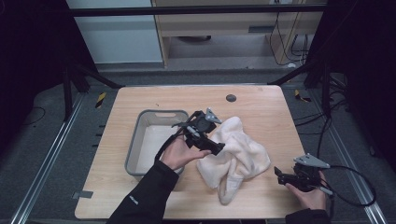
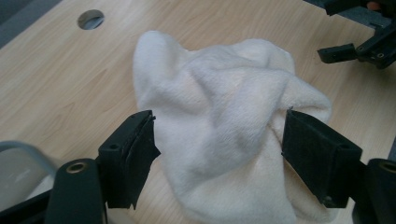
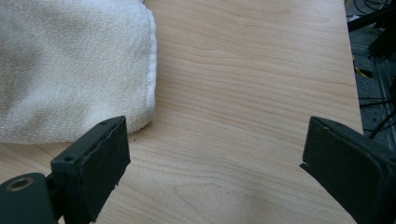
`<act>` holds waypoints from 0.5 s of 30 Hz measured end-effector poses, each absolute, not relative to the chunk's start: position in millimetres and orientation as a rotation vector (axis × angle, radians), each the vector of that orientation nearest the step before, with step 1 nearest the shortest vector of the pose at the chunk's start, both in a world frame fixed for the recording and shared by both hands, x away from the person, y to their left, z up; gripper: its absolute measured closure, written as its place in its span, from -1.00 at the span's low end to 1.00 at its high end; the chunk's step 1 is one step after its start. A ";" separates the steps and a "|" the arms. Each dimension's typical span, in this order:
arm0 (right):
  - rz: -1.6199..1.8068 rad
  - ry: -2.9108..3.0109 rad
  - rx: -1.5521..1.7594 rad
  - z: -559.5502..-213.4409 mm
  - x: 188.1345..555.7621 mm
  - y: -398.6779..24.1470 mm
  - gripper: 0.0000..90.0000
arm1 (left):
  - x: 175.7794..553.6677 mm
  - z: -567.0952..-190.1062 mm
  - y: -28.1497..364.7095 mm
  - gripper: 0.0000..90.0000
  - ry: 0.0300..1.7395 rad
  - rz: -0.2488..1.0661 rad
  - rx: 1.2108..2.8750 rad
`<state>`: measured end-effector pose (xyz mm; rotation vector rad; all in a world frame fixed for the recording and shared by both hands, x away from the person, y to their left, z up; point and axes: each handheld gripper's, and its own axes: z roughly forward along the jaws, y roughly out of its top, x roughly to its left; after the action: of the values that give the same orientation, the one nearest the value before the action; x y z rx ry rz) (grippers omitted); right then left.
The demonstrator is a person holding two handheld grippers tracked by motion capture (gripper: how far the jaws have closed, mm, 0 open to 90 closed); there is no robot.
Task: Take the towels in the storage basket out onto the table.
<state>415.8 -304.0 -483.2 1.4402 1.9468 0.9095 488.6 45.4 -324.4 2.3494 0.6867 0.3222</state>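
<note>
Two claws are held by a person over a wooden tabletop [image 1: 261, 107], and between them a crumpled cream towel [image 1: 236, 154] is lying near the middle, a little to the right. The left claw [image 1: 215, 140] is placed at the left edge of the towel, and in the left gripper view its jaws are seen spread wide, one on each side of a raised fold of the towel [image 2: 219, 121]; nothing is pinched yet, so this claw is released. It is judged that it is held there so that the fold can be taken when the jaws are closed. The right claw [image 1: 280, 176] is kept low at the near right corner of the tabletop, just beside the towel but apart from it. In the right gripper view its jaws are also wide apart, with bare wood between them and the hemmed edge of the towel [image 3: 70, 70] lying to the left of them, so this claw is released too. It seems to be waiting at this side so that the near edge can be reached. A grey bin [image 1: 140, 140] stands to the left of the towel, close to the left hand [image 1: 180, 154], and looks empty. A small round hole [image 1: 230, 98] is seen at the far side of the tabletop.
</note>
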 end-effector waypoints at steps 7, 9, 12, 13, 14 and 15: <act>0.915 1.944 1.443 -482.9 415.8 -303.1 -0.83 | 484.3 -323.2 85.3 -0.46 0.772 0.384 2.272; 0.917 1.952 1.441 -482.6 415.7 -302.4 -0.81 | 481.9 -322.3 100.3 -0.46 0.794 0.406 2.253; 0.920 1.949 1.440 -482.4 415.3 -301.0 -0.80 | 478.6 -323.5 120.8 -0.46 0.829 0.425 2.215; 0.924 1.946 1.442 -482.2 415.1 -300.7 -0.80 | 477.6 -324.7 127.7 -0.46 0.843 0.432 2.202; 0.922 1.945 1.436 -482.3 415.1 -301.0 -0.79 | 476.6 -326.0 134.6 -0.45 0.859 0.441 2.188; 0.923 1.944 1.437 -482.3 415.0 -301.1 -0.79 | 475.8 -327.1 140.0 -0.45 0.869 0.450 2.178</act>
<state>415.0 -301.1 -482.3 1.4368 1.9439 0.9225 475.8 140.0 -327.1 2.1776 0.8691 0.4496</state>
